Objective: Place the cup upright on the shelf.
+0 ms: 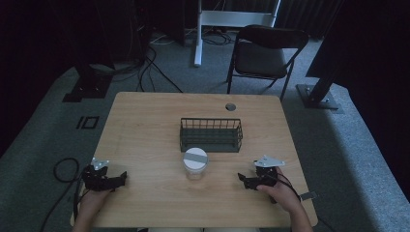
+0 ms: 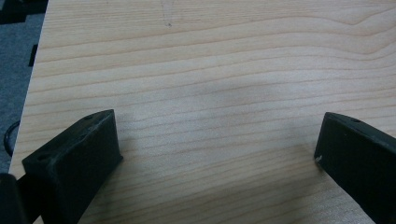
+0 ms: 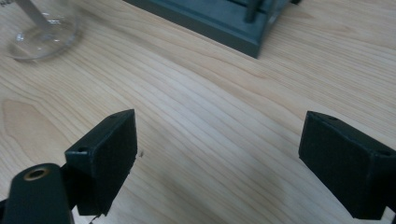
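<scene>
**Risk notes: both grippers idle at the near edge, jar standing in mid-table**

The table [image 1: 145,116] is carrying everything, and its far half is lying bare except for a round cable hole [image 1: 230,107] near the far edge. A dark wire basket [image 1: 211,135] is sitting at the centre, long side facing the person. Just in front of it, toward the near edge, a clear jar [image 1: 195,164] with a white lid [image 1: 195,158] is standing upright; whether jar and basket are touching cannot be told from the high view.

The left gripper [image 1: 115,180] is resting near the near-left corner, jaws spread wide over bare wood. The right gripper [image 1: 246,181] is resting toward the near-right corner, jaws likewise spread and holding nothing; its own camera is showing the jar's glass base [image 3: 44,35] ahead and to one side, with the basket's corner [image 3: 243,35] ahead.

Probable hazards, in judgement:

1. A sideways approach is likely pushing the jar into the basket wall, or tipping it, because the jar is tall and smooth.
2. Jaws closing on glass are risking a slip; closing on the lid alone is risking the lid coming away.
3. The cable [image 1: 63,169] hanging off the near-left edge is liable to drag as that hand is moving.
</scene>
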`<state>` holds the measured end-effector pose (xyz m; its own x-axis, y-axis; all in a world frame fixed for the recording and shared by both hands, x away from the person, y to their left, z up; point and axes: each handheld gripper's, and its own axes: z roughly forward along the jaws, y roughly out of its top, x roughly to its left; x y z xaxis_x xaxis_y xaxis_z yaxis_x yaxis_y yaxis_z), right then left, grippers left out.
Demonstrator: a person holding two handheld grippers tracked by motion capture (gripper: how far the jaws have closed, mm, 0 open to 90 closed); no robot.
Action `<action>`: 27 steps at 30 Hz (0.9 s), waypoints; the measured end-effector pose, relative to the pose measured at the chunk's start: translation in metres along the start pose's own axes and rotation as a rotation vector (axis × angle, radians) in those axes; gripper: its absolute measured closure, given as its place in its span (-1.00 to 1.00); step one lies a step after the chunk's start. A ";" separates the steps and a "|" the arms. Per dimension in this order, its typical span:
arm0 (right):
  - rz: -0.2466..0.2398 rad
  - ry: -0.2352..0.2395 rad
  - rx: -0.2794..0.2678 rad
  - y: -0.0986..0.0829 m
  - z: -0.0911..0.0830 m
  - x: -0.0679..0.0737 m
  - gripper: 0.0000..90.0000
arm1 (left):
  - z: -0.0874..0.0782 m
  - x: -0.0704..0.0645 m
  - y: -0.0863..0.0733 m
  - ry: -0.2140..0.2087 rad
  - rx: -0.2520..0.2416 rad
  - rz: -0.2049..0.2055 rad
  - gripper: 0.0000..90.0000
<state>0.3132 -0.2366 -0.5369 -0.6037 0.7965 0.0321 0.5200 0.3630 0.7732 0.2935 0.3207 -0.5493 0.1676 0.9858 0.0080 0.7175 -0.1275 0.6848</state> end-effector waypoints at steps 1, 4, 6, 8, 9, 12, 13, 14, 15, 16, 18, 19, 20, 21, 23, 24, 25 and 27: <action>-0.002 0.005 0.000 0.001 0.001 0.002 -0.75 | 0.000 0.000 0.000 0.000 0.000 0.000 -0.99; -0.014 0.023 -0.002 0.005 0.005 0.008 -0.75 | 0.000 0.000 0.000 0.000 0.001 0.000 -0.99; -0.025 0.037 -0.001 0.007 0.008 0.011 -0.75 | 0.000 0.000 0.000 0.000 0.001 0.000 -0.99; -0.031 0.050 -0.003 0.009 0.011 0.015 -0.75 | 0.000 0.000 0.000 0.000 0.001 0.000 -1.00; -0.035 0.055 0.000 0.010 0.012 0.017 -0.75 | 0.000 0.000 0.000 0.000 0.001 0.000 -0.99; -0.049 0.069 -0.005 0.014 0.016 0.023 -0.75 | 0.000 0.000 0.000 0.000 0.000 -0.001 -0.99; -0.057 0.074 -0.004 0.015 0.017 0.025 -0.75 | 0.000 0.000 0.000 0.000 0.000 -0.001 -0.99; -0.064 0.080 -0.005 0.016 0.019 0.028 -0.75 | 0.000 0.000 0.000 0.000 0.000 -0.002 -0.99; -0.063 0.089 -0.007 0.018 0.020 0.030 -0.75 | 0.000 0.000 0.000 0.000 0.000 -0.001 -0.99; -0.068 0.095 -0.008 0.019 0.021 0.032 -0.75 | 0.000 0.000 0.000 0.000 0.000 -0.001 -0.99; -0.075 0.109 -0.009 0.021 0.024 0.037 -0.74 | 0.000 0.000 0.000 0.000 0.000 -0.001 -0.99; -0.076 0.119 -0.012 0.022 0.025 0.040 -0.75 | 0.000 0.000 0.000 0.000 0.000 -0.002 -0.99; -0.083 0.127 -0.014 0.023 0.026 0.042 -0.75 | 0.000 0.000 0.000 0.000 0.001 0.000 -0.99; -0.087 0.134 -0.016 0.024 0.027 0.045 -0.75 | 0.000 0.000 0.000 0.000 0.001 0.000 -0.99; -0.091 0.149 -0.020 0.027 0.030 0.050 -0.74 | 0.000 0.000 0.000 0.000 0.000 -0.002 -0.99; -0.096 0.153 -0.021 0.028 0.031 0.052 -0.74 | 0.000 0.000 0.000 0.000 0.000 -0.002 -0.99; -0.100 0.159 -0.022 0.029 0.032 0.055 -0.74 | 0.000 0.000 0.000 0.000 0.000 -0.002 -0.99; -0.108 0.171 -0.026 0.032 0.035 0.059 -0.74 | 0.000 0.000 0.000 0.000 0.000 -0.002 -0.99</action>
<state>0.3150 -0.1609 -0.5323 -0.7498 0.6595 0.0537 0.4328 0.4274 0.7937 0.2935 0.3206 -0.5493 0.1665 0.9860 0.0068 0.7175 -0.1259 0.6851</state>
